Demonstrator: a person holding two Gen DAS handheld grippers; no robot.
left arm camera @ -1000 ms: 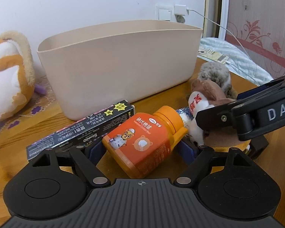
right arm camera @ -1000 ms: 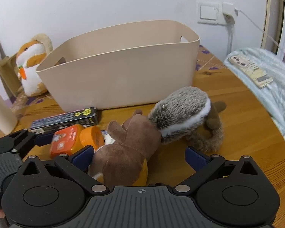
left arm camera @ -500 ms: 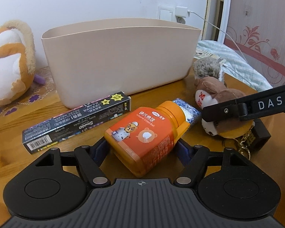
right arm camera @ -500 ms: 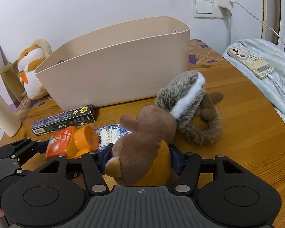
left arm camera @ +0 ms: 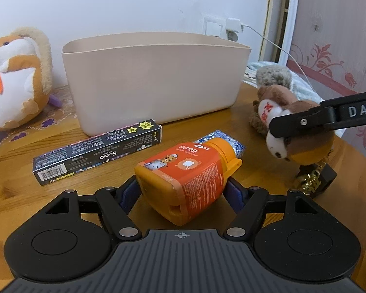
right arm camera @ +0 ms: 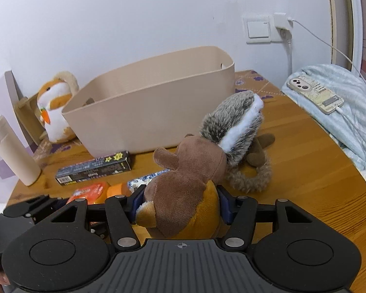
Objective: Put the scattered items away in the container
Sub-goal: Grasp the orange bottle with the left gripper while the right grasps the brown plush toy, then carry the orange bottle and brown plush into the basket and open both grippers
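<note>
Orange rigid plastic bottle [left arm camera: 188, 175] sits clamped across its body in our left gripper [left arm camera: 183, 191], low over the wooden counter [left arm camera: 17, 195] — light, slick. Our right gripper [right arm camera: 180, 204] squeezes the soft brown plush squirrel [right arm camera: 188, 188] mid-body — the beige plastic container [left arm camera: 153, 83] waits behind.

Your bottle [left arm camera: 188, 178] is glossy orange plastic with a smooth label. The squirrel [right arm camera: 190, 190] is fuzzy plush; the bin [left arm camera: 156, 83] is matt plastic on grained wood.
</note>
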